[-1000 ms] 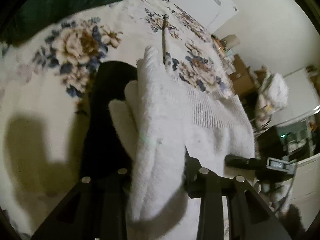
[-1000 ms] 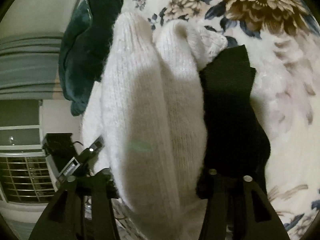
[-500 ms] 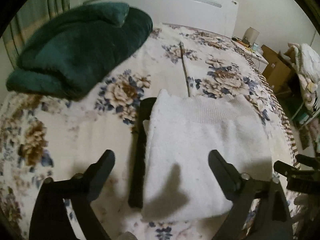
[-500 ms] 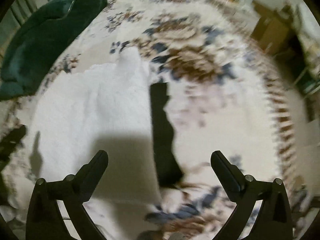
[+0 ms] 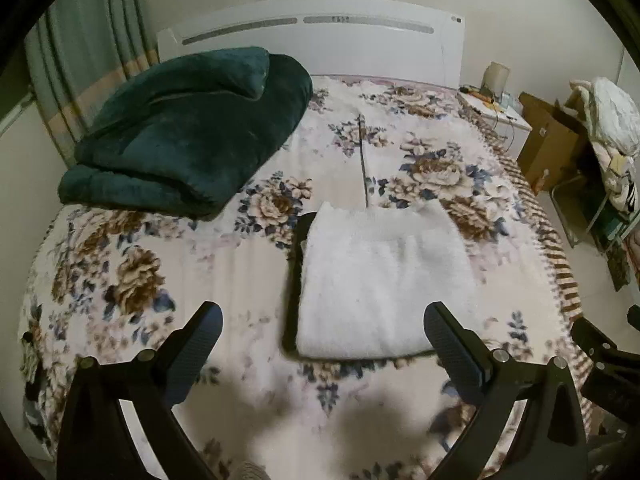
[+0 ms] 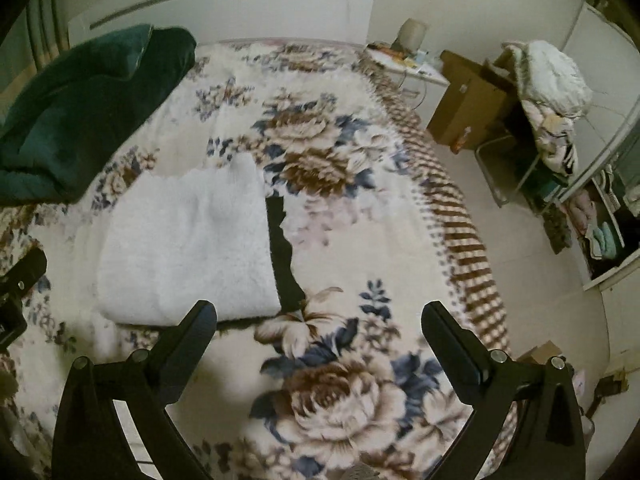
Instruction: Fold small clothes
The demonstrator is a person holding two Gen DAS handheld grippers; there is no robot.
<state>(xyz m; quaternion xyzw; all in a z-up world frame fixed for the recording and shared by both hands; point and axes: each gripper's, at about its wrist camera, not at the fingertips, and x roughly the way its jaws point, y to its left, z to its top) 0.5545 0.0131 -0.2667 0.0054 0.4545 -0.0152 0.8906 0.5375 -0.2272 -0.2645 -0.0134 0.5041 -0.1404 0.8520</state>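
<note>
A white fuzzy garment (image 5: 380, 280) lies folded into a flat rectangle on the floral bedspread (image 5: 160, 272). It also shows in the right wrist view (image 6: 188, 248). A black garment (image 5: 294, 280) lies under it, showing as a dark strip along its left and front edges, and along its right side in the right wrist view (image 6: 282, 252). My left gripper (image 5: 322, 330) is open and empty, held above and in front of the white garment. My right gripper (image 6: 320, 324) is open and empty, above the bedspread to the right of the garment.
A folded dark green blanket (image 5: 188, 132) lies at the bed's far left by the white headboard (image 5: 312, 32). Right of the bed stand a nightstand (image 5: 496, 108), a cardboard box (image 5: 548, 144) and a rack piled with clothes (image 5: 612, 132).
Both grippers have let go of the white garment, opened wide and pulled back and up. The garment now lies flat and folded on the bed.
</note>
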